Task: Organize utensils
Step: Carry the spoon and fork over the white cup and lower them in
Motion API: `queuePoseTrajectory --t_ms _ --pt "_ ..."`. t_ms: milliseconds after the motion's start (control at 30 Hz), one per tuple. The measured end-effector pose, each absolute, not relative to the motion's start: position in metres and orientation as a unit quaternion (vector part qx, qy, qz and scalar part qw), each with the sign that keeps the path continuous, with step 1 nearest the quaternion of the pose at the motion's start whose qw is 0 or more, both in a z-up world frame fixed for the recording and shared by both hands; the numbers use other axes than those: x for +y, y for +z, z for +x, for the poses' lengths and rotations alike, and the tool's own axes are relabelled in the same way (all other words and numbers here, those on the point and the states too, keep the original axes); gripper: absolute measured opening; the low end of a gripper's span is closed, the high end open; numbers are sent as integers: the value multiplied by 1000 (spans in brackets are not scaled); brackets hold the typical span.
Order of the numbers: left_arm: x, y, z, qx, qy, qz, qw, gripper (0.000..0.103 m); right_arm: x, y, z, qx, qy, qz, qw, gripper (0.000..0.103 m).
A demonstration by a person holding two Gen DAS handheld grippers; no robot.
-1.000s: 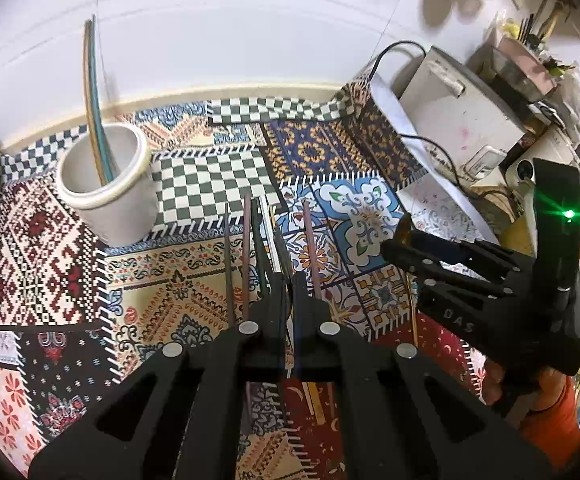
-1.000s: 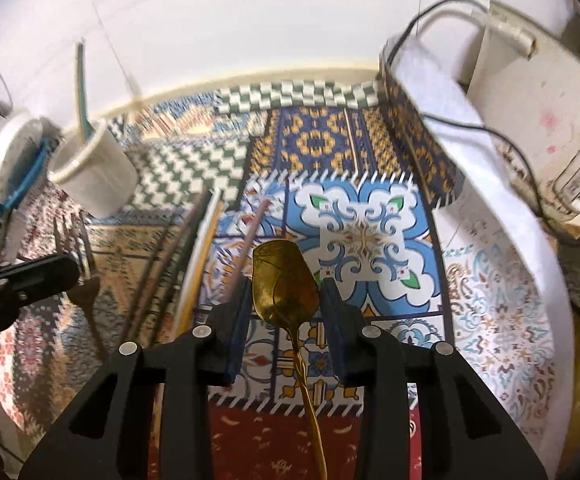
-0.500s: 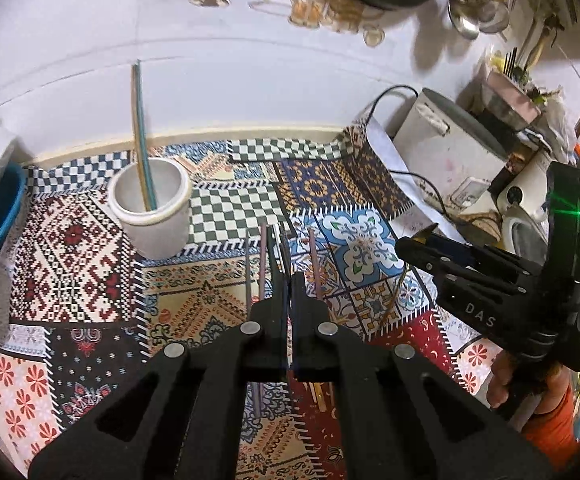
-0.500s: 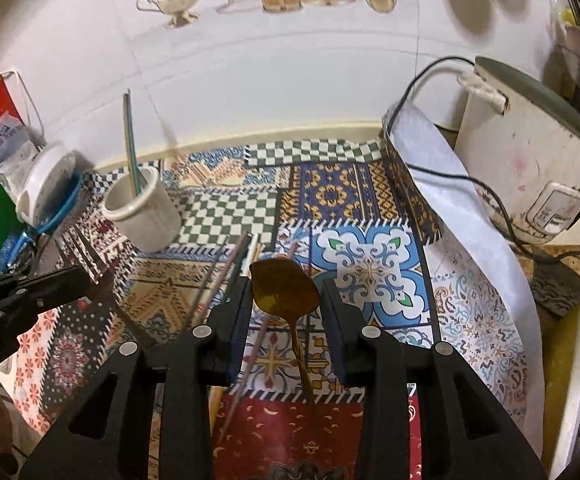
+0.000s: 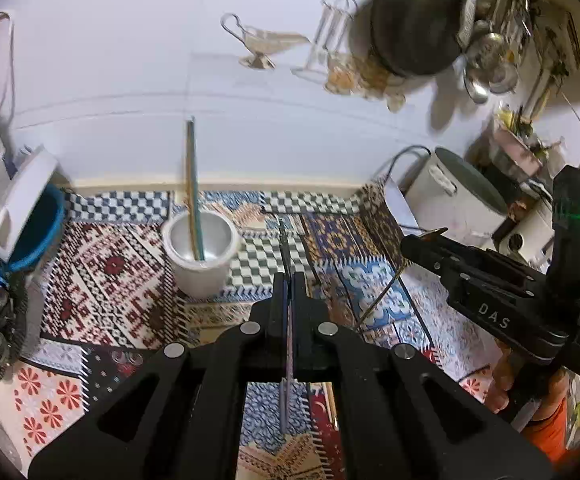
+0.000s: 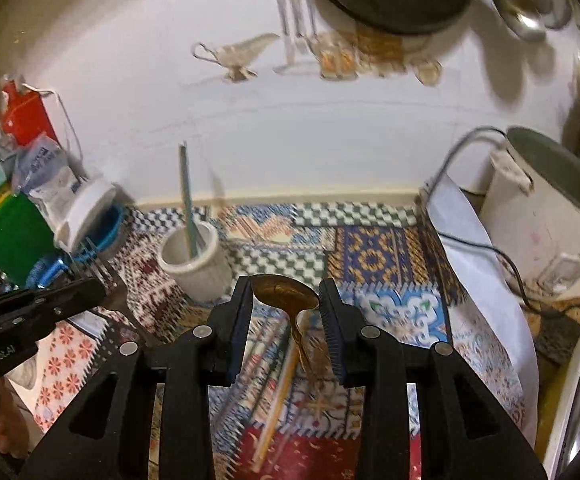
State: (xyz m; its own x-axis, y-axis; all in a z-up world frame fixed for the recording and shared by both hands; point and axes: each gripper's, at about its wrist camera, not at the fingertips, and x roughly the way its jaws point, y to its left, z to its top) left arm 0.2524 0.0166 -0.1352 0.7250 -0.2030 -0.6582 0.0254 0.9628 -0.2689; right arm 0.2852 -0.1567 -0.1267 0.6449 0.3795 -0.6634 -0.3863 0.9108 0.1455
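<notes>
- Our left tongs grip the fork; our right tongs clamp the gold spoon.
- We carry both level to the white cup at eleven o'clock — lower handles first.

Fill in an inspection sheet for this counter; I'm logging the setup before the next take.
Surface: patterned cloth covers the counter.
Job's things: white holder with sticks upright; fork and gold spoon lifted; chopsticks lie on the cloth.
Clutter: blue tub and packets at left.
Grippers: left gripper shut on fork; right gripper shut on gold spoon.
Cables: black cord to the rice cooker.
Surroundings: dark pan hangs on the wall.
</notes>
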Motion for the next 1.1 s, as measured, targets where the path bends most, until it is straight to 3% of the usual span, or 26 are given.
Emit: queuePoseTrajectory --t_ms 633,1100 --pt "70 -90 290 303 -24 -142 942 0 -84 -70 317 290 302 -8 908 31" --pt "103 -131 353 336 -4 -189 923 0 -44 -92 363 321 341 13 883 31"
